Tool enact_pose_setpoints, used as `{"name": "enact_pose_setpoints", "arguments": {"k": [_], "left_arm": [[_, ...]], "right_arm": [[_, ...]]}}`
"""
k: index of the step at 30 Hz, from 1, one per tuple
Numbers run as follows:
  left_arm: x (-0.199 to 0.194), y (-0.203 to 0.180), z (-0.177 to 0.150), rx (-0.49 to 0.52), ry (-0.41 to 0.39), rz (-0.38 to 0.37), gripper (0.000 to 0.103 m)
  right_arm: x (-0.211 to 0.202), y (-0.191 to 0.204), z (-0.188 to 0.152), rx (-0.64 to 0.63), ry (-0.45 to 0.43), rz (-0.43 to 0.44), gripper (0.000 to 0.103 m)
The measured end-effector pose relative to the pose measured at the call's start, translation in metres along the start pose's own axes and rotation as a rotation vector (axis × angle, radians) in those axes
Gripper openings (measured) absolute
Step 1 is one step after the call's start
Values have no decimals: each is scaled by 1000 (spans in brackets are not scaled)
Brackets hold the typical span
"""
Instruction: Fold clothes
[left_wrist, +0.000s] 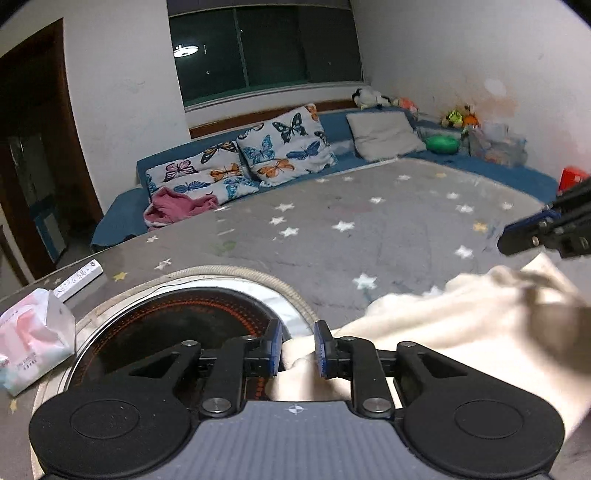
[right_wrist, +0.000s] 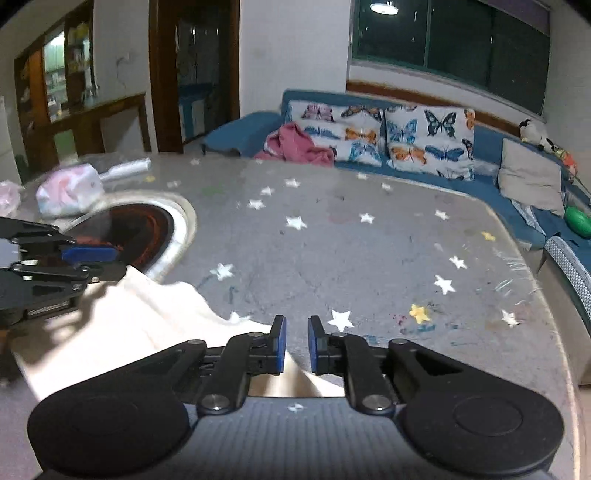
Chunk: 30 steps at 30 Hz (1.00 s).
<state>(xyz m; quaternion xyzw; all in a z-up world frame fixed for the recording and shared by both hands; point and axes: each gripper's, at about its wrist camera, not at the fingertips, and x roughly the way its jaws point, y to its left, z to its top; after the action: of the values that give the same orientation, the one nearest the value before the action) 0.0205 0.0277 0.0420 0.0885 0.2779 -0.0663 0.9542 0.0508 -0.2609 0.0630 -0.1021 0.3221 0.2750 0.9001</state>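
Note:
A cream-white garment (left_wrist: 461, 325) lies bunched on the grey star-patterned table (left_wrist: 332, 236). In the left wrist view my left gripper (left_wrist: 298, 349) has its blue pads close together on a fold of the garment's left edge. My right gripper (left_wrist: 532, 236) shows at the right edge of that view, above the cloth's far corner. In the right wrist view my right gripper (right_wrist: 296, 343) is narrowly parted with a corner of the garment (right_wrist: 129, 325) between the pads. My left gripper (right_wrist: 88, 258) shows at the left, shut on the cloth.
A round black cooktop (left_wrist: 177, 325) is set into the table at the left. A tissue pack (left_wrist: 29, 343) and a white remote (left_wrist: 79, 278) lie beside it. A blue sofa (left_wrist: 332, 125) with butterfly pillows and a pink garment (left_wrist: 173, 206) stands behind the table.

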Motion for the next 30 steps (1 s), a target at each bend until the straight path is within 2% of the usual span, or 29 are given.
{"name": "enact_pose_setpoints", "arguments": {"k": [5,7,11,15,21,27,30], "left_arm": [[-12,-21,7,23,-17,-113,20],[-8,-31,9,31,-5,-143,20],[10,-46,13,26,34,-189,20],[31,-51,10,-7,81,-209,21],[31,-49,2,-48,57,-204,21],[27,-41,7,-73,51,-194,21],[24,-35,10,-88,46,-187,21]], "right_arm": [[-14,14,-6,-15,11,103,12],[-5,17,-10,-13,32,98,12],[19,6,-20,23,93,28,12],[20,-6,-25,52,91,29,12],[20,1,-27,3,81,4,12],[13,13,-25,-46,75,-28,12],[6,18,-19,-40,45,-1,12]]}}
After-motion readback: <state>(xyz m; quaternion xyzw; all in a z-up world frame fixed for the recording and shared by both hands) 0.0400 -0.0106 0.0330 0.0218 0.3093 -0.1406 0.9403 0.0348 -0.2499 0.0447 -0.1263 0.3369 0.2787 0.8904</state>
